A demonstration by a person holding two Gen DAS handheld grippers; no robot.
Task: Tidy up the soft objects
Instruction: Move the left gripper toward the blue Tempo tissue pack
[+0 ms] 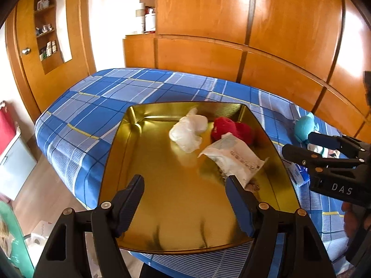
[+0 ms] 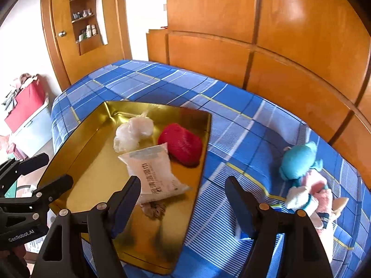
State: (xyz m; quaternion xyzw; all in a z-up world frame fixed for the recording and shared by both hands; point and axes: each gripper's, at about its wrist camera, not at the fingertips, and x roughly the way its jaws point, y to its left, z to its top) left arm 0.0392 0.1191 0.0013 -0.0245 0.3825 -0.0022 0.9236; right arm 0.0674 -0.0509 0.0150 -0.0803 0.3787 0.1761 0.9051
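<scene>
A white wipes packet [image 2: 155,171], red bundle [image 2: 181,144] and crumpled plastic [image 2: 132,131] are seen in the gold tray [image 2: 81,162] (on the plaid bed [image 2: 231,120]); both the left gripper [image 1: 184,199] and right gripper [image 2: 183,199] are held apart, empty

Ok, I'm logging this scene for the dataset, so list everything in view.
tray: 1, gold, on the bed
plastic bag: 1, clear white, crumpled, in the tray
red soft object: 1, in the tray
wipes pack: 1, white, in the tray
brown tuft: 1, under the pack's near end
teal plush: 1, on the bed, outside the tray
pink-white plush items: count unclear, beside the teal one
bed: 1, blue plaid
left gripper: open, empty
right gripper: open, empty
</scene>
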